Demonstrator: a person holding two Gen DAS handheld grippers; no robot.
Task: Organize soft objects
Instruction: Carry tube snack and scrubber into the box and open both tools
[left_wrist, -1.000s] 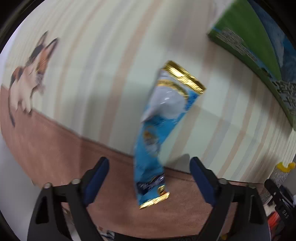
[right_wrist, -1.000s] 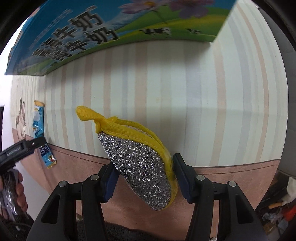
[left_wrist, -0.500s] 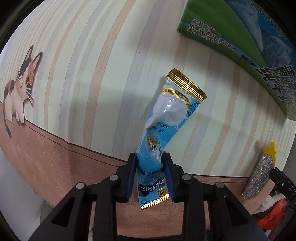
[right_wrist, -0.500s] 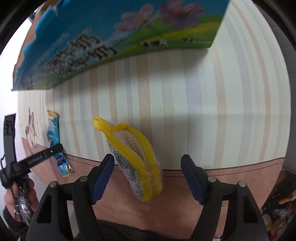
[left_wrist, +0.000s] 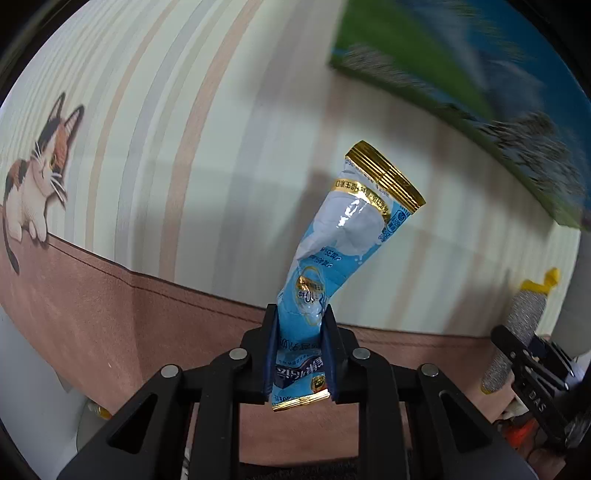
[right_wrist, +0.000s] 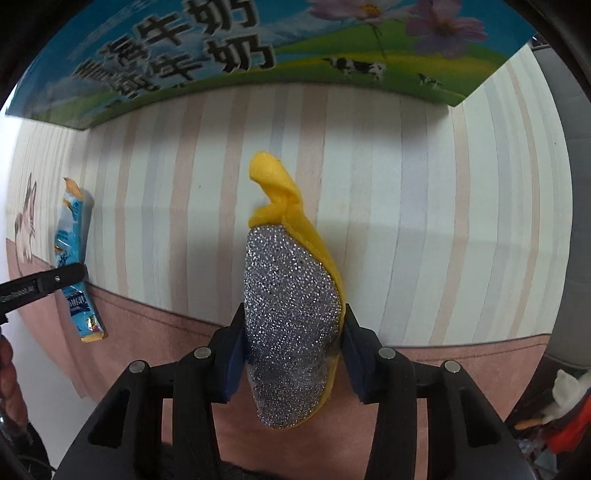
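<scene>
My left gripper (left_wrist: 299, 328) is shut on a blue soft pouch (left_wrist: 343, 240) with gold sealed ends, holding it by its lower part above the striped tablecloth. The pouch also shows in the right wrist view (right_wrist: 72, 243). My right gripper (right_wrist: 291, 325) is shut on a silver glittery scrubbing pad (right_wrist: 291, 317) with a yellow cloth edge and loop. The pad stands upright between the blue pads. It shows at the right edge of the left wrist view (left_wrist: 521, 328).
A green and blue milk carton box (right_wrist: 280, 48) lies at the far side of the striped cloth (right_wrist: 424, 221); it is blurred in the left wrist view (left_wrist: 480, 85). A cat picture (left_wrist: 37, 184) is printed at the cloth's left. Clutter (right_wrist: 561, 417) lies off the table's right edge.
My left gripper closed on the pouch and lifted it. My right gripper opened half a second ago, the pad tipping, and is now shut on the upright pad.
</scene>
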